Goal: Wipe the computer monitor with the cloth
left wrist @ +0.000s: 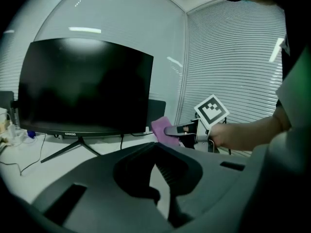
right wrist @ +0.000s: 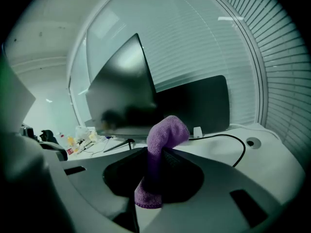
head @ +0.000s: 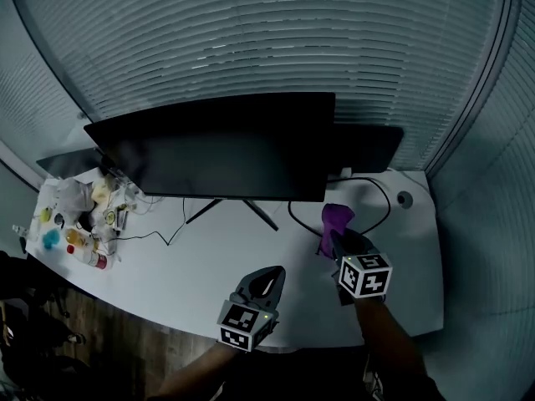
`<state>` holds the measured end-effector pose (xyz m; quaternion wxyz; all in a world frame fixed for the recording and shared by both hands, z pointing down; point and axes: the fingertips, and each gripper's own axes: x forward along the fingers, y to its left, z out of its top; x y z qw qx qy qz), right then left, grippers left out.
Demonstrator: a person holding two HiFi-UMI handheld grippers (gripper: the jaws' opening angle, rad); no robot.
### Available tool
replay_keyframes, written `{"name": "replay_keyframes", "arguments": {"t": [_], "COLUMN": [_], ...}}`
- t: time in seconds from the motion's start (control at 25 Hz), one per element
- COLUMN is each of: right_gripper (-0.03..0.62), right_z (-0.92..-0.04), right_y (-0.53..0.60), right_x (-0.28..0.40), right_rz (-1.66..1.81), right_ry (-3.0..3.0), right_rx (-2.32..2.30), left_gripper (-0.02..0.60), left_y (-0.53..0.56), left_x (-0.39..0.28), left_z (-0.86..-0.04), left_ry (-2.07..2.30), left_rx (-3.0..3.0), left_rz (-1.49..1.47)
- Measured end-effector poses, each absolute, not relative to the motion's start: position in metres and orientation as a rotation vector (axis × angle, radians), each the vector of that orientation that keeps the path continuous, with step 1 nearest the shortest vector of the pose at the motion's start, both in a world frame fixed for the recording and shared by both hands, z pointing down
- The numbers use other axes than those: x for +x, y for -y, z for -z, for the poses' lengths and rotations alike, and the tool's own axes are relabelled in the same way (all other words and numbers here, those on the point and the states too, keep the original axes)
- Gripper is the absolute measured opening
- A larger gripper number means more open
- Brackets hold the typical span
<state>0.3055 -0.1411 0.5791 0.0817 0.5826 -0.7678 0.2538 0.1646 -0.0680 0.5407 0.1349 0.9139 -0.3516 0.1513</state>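
Observation:
A large black monitor (head: 221, 153) stands switched off on its V-shaped foot at the back of the white desk (head: 192, 274). It also fills the left gripper view (left wrist: 82, 89) and shows at an angle in the right gripper view (right wrist: 121, 96). My right gripper (head: 337, 241) is shut on a purple cloth (head: 336, 221), which sticks up out of the jaws (right wrist: 166, 130). It hovers over the desk below the monitor's right corner, apart from the screen. My left gripper (head: 269, 278) is shut with nothing in it, low near the desk's front edge. From there the cloth (left wrist: 160, 126) shows to the right.
A second dark monitor (head: 372, 147) stands behind at the right. A black cable (head: 380, 192) loops over the desk by a round grommet (head: 405, 198). Bottles, bags and small clutter (head: 84, 220) crowd the desk's left end. Window blinds (head: 251, 40) close the back.

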Motion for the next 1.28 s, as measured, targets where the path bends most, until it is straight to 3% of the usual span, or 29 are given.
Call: {"name": "replay_keyframes", "arguments": {"t": [0.8, 1.28], "right_gripper": [0.095, 0.095], "right_z": [-0.630, -0.630], "right_y": [0.229, 0.258], "right_x": [0.240, 0.156], "right_rz": [-0.735, -0.761], "right_ry": [1.943, 1.961], "right_rx": [1.812, 1.777], "left_gripper": [0.005, 0.005], "left_y": [0.144, 0.182], "left_x": [0.055, -0.020], "left_z": [-0.558, -0.557], "left_ry": [0.941, 0.975], "left_rx": [2.651, 2.616], "left_rz": [-0.415, -0.409]}}
